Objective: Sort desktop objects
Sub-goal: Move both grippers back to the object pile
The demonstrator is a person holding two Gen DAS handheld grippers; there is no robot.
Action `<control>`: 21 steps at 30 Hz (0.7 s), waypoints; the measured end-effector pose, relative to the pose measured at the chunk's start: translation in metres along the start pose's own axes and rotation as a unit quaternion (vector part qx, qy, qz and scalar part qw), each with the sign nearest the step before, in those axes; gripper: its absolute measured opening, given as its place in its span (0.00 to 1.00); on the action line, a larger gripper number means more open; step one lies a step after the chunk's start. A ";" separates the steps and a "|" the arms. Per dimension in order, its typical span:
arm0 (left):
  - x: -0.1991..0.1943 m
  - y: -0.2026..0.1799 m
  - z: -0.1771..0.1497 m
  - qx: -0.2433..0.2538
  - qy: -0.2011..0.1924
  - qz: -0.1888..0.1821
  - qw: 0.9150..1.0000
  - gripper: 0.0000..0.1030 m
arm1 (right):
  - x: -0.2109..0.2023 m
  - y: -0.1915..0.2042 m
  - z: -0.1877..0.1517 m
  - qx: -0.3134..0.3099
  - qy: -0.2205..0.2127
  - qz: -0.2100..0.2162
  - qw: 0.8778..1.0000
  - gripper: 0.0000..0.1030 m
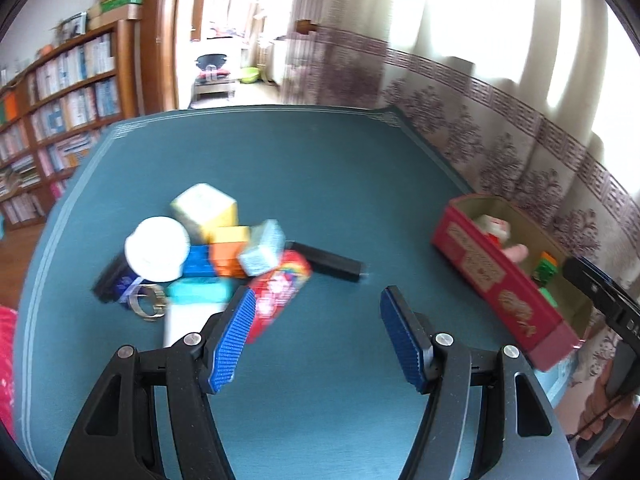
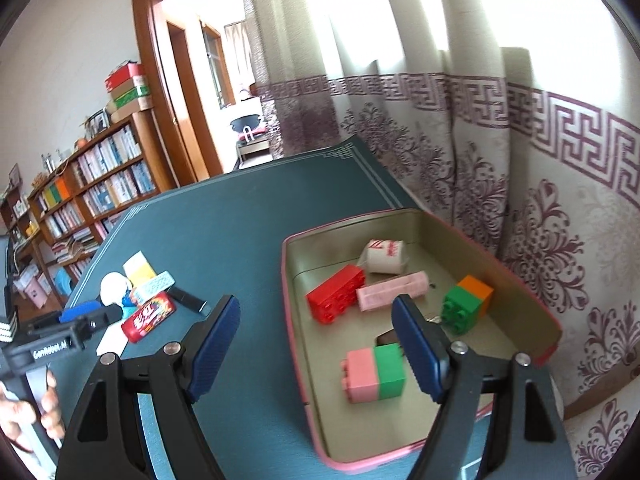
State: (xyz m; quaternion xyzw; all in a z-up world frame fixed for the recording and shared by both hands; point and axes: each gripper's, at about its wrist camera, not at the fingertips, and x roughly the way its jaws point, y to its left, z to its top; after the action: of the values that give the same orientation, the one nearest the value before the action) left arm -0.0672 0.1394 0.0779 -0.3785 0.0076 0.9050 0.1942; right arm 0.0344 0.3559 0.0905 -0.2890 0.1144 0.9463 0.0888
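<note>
- Only the right wrist view shows the tin's (image 2: 420, 224) floor: red brick (image 2: 336, 294), pink-green brick (image 2: 374, 372), green-orange brick (image 2: 466, 304).
- There, the right gripper (image 2: 316, 344) stands spread and empty, the pink-green brick by its right finger.
- Left gripper (image 1: 314, 336) gapes empty; clutter pile (image 1: 208, 252) upper left.
- "GenRobot.AI" is legible.

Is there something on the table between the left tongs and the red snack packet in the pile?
Nothing visible. The left tongs stand open and empty; the red snack packet lies just past the left pad, bare table between.
</note>
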 end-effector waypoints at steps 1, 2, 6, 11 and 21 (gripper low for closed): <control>0.000 0.007 -0.001 -0.006 -0.001 0.008 1.000 0.66 | 0.002 0.004 -0.001 -0.004 0.002 0.002 1.000 0.79; -0.001 0.014 -0.001 -0.014 0.000 0.012 1.000 0.66 | 0.004 0.008 -0.002 -0.007 0.005 0.004 1.000 0.79; -0.003 0.033 -0.005 -0.030 -0.001 0.017 0.999 0.66 | 0.009 0.024 -0.009 -0.023 0.014 0.017 1.000 0.79; -0.002 0.050 -0.010 -0.034 0.004 0.039 0.999 0.66 | 0.017 0.041 -0.017 -0.039 0.027 0.026 0.999 0.79; 0.006 0.087 -0.013 -0.067 0.013 0.063 0.996 0.66 | 0.034 0.075 -0.027 -0.075 0.041 0.042 0.995 0.82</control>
State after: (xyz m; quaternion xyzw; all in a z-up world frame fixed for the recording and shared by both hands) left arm -0.0929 0.0589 0.0529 -0.4011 -0.0269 0.9089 0.1109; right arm 0.0036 0.2804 0.0616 -0.3282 0.0588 0.9425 0.0222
